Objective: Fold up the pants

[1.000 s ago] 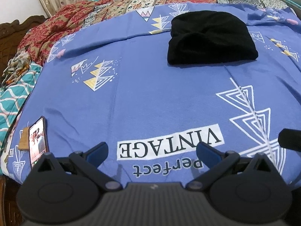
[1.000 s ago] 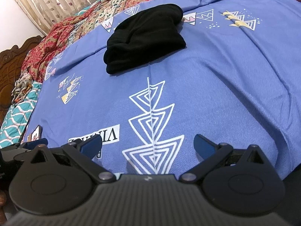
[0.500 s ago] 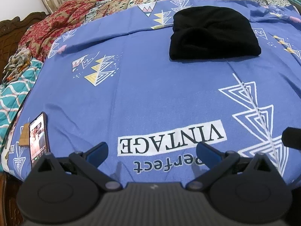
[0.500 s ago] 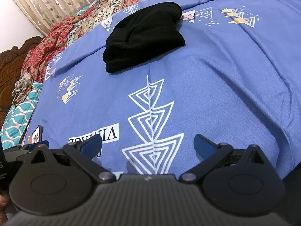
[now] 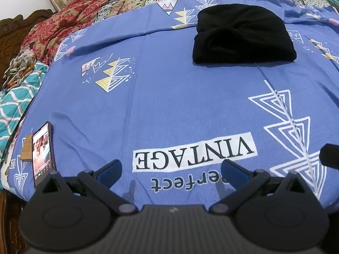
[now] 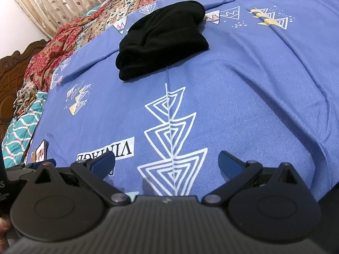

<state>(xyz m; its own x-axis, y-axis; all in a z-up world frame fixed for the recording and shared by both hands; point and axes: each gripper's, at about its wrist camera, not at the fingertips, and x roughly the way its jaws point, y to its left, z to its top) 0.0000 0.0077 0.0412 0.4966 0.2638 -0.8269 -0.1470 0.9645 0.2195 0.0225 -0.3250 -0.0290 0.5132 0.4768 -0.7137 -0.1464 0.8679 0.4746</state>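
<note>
The black pants lie folded in a compact bundle on the far side of the blue printed bedsheet; they also show in the right wrist view. My left gripper is open and empty, low over the sheet's near edge above the "VINTAGE" print, far from the pants. My right gripper is open and empty, low over the white triangle print, also far from the pants. The tip of the right gripper shows at the right edge of the left wrist view.
A phone with a lit screen lies on the sheet at the near left, beside a small brown tag. A red patterned quilt and a teal blanket lie at the left. A wooden headboard stands behind.
Both grippers have drawn back a little toward the near edge, so the pants sit slightly farther off. Both stay open and empty.
</note>
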